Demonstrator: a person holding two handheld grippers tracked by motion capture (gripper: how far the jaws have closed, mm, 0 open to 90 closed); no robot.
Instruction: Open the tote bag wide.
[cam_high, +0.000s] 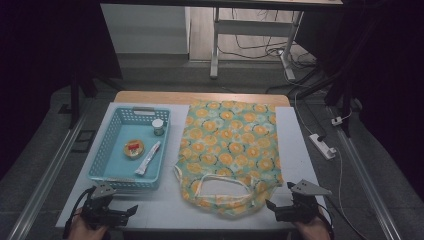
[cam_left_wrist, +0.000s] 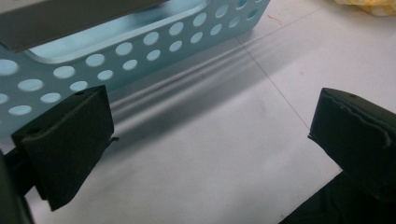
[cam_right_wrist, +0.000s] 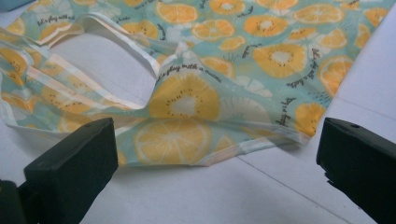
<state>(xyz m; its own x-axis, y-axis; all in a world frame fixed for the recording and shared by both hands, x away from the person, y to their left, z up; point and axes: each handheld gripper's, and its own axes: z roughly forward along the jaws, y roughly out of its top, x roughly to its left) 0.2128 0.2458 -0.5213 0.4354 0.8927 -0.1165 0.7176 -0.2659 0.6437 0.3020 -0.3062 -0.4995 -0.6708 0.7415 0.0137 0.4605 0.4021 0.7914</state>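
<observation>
Both claws rest at the near edge of the desk (cam_high: 300, 150), jaws wide apart and empty, so the work looks not yet begun. The right claw (cam_high: 286, 202) faces the near hem of the orange-print bag (cam_high: 230, 150), which lies flat right of the blue basket (cam_high: 100, 167); the left claw (cam_high: 116, 212) sits just near of that basket's wall. A likely next move — pinching the bag's handle (cam_right_wrist: 116, 42) or mouth edge to open it. The basket's small jar (cam_high: 158, 127), round tin (cam_high: 134, 148) and tube (cam_high: 148, 158) are too small to read.
</observation>
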